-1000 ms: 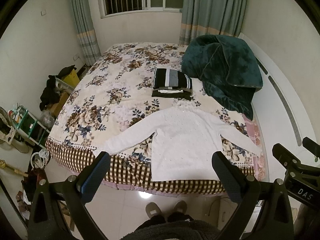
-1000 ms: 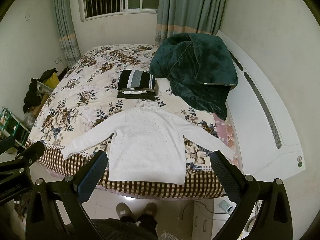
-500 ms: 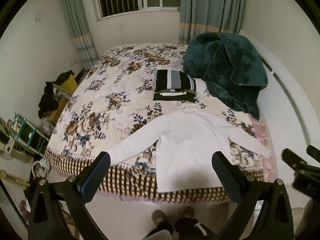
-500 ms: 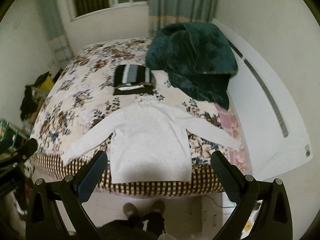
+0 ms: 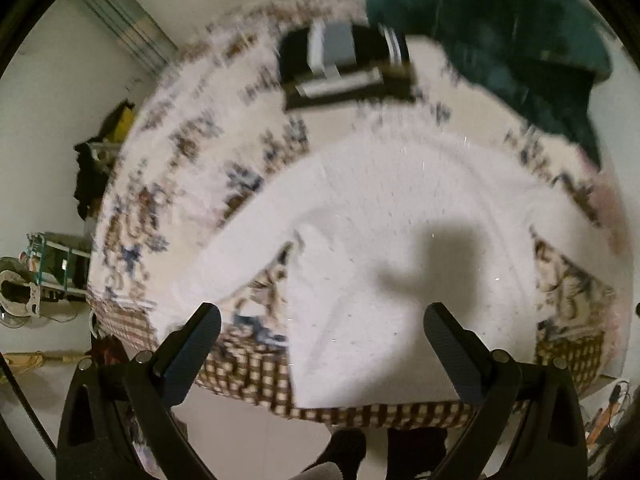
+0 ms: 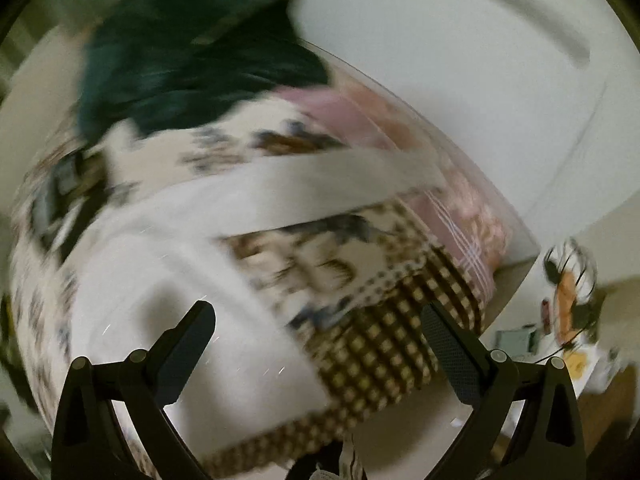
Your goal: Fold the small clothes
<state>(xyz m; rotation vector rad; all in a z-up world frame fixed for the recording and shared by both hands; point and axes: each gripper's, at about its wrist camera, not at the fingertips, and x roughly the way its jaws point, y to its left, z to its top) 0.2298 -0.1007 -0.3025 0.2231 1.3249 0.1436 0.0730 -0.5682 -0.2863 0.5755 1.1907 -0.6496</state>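
Observation:
A white long-sleeved sweater (image 5: 384, 240) lies flat on the flowered bedspread (image 5: 192, 152) with its hem at the near edge and both sleeves spread out. My left gripper (image 5: 322, 324) is open and empty, hovering over the lower left of the sweater's body. In the right wrist view the sweater (image 6: 168, 292) fills the lower left and its right sleeve (image 6: 320, 184) runs up to the right. My right gripper (image 6: 318, 320) is open and empty above the bed's near right corner. Both views are blurred.
A stack of folded black and grey clothes (image 5: 344, 64) lies behind the sweater. A dark green blanket (image 5: 500, 36) is heaped at the back right, also in the right wrist view (image 6: 192, 60). The checked bed skirt (image 6: 384, 344) hangs at the edge. Clutter (image 5: 48, 272) stands on the left floor.
Both grippers have moved quickly forward and down toward the bed. The left now hangs over the sweater's body and the right has swung toward the right sleeve and bed corner. Both stayed open.

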